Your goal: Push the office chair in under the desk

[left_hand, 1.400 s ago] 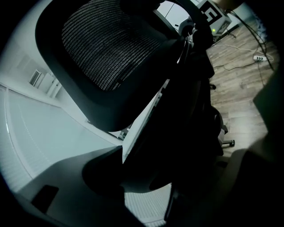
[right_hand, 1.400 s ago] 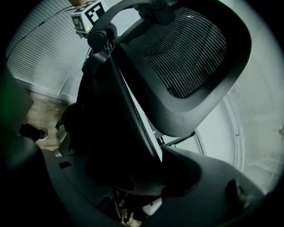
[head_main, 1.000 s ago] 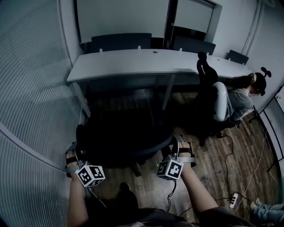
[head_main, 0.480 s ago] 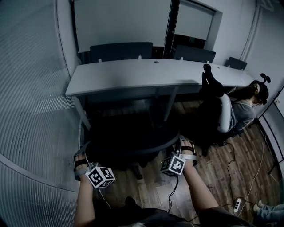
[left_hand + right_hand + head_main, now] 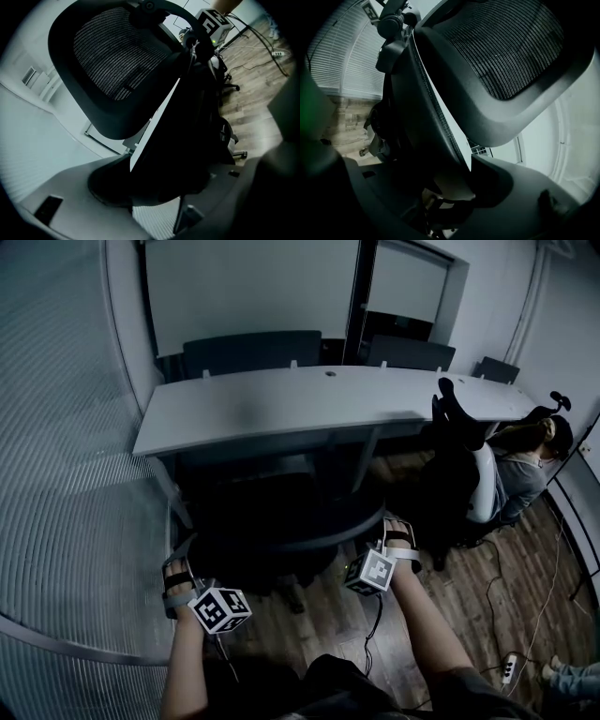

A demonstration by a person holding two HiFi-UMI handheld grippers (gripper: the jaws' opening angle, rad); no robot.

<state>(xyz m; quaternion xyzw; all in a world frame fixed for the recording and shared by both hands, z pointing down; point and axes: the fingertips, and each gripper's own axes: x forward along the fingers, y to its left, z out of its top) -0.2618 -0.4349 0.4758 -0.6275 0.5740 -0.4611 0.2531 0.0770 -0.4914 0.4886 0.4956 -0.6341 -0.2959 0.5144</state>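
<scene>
1. One office chair, black with a mesh panel on top, faces the worktop at its left bay. It stands between the worktop legs and its backrest is towards the person.
2. Both tongs are on the backrest, one per side edge. Left tongs are clamped wide on the left edge of the frame, and in the left gripper view the dark frame fills the gap between the jaws. Right tongs do the same on the right edge, with a pad against the frame in the right gripper view.
3. Progress, my read: about mid-push. The front of the seat looks to be at or just under the worktop's front edge, though it is too dark there to be sure. The backrest is clearly short of the edge.
4. Left to do: push straight in until the backrest is near the edge, then let go on both sides.
5. Surroundings: ribbed glass wall close on the left. On the right a seated person has feet up on the worktop, well apart from the chair. Cables and a power strip lie on the wood floor to the right, out of the chair's line.
</scene>
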